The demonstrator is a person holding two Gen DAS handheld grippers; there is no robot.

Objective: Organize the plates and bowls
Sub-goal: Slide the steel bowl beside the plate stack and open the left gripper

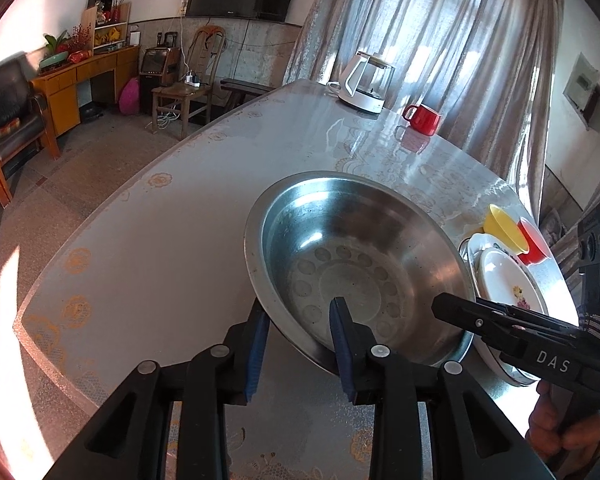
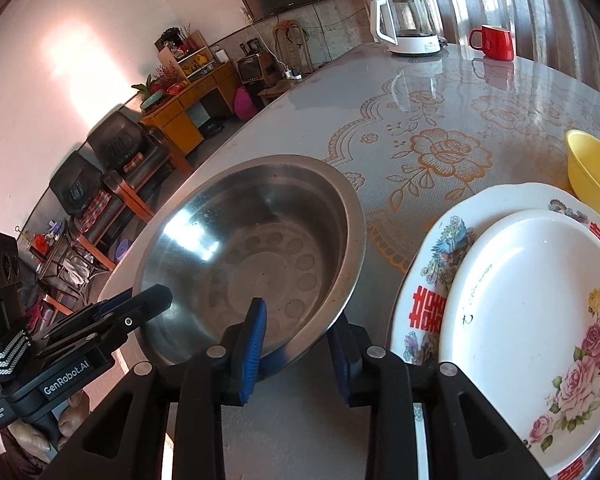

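A steel basin (image 1: 360, 264) (image 2: 260, 248) rests on the table (image 1: 160, 240). My left gripper (image 1: 300, 348) straddles its near rim, one blue pad inside and one outside, with a gap showing, so it is open. On the basin's right side my right gripper (image 2: 296, 352) straddles the rim the same way, also open. To the right of the basin a small white flowered plate (image 2: 532, 300) lies on a larger plate (image 2: 428, 280) with red characters. Behind the plates stands a yellow bowl (image 2: 592, 172) and, beside it, a red bowl (image 1: 534, 240).
A white kettle (image 1: 364, 80) and a red mug (image 1: 422, 118) stand at the table's far end by the curtain. The table edge runs close along the basin's left side, with chairs and a cabinet on the floor beyond.
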